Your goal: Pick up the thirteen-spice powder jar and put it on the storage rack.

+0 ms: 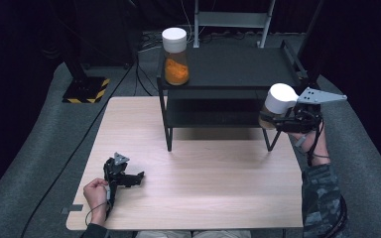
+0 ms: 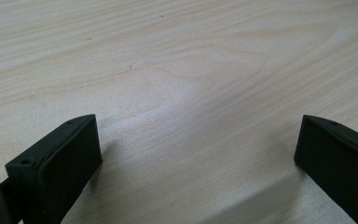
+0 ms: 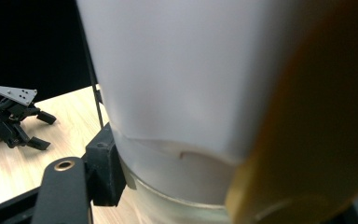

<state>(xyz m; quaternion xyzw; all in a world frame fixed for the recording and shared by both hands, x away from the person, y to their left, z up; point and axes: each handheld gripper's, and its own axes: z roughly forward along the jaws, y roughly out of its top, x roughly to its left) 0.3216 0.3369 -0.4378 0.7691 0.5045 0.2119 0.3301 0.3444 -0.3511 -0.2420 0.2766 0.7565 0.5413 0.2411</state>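
A clear jar (image 1: 175, 69) with a white lid and orange contents stands on the left of the black shelf's top board (image 1: 238, 67). A second white-lidded jar (image 1: 280, 99) is held in the air off the shelf's right front corner, with my right gripper (image 1: 273, 120) shut on its body. Up close in the right gripper view, that jar (image 3: 182, 84) shows its white lid and orange contents, with one black finger (image 3: 105, 172) against its glass. My left gripper (image 1: 129, 178) rests open on the wooden table (image 1: 203, 183), its jaws wide with bare wood between them (image 2: 198, 154).
The two-level black shelf stands at the back of the table, its lower board (image 1: 213, 118) bare. Grey carpet surrounds the table. A black stand with a yellow-striped base (image 1: 85, 89) is at the far left, and cables run across the floor behind.
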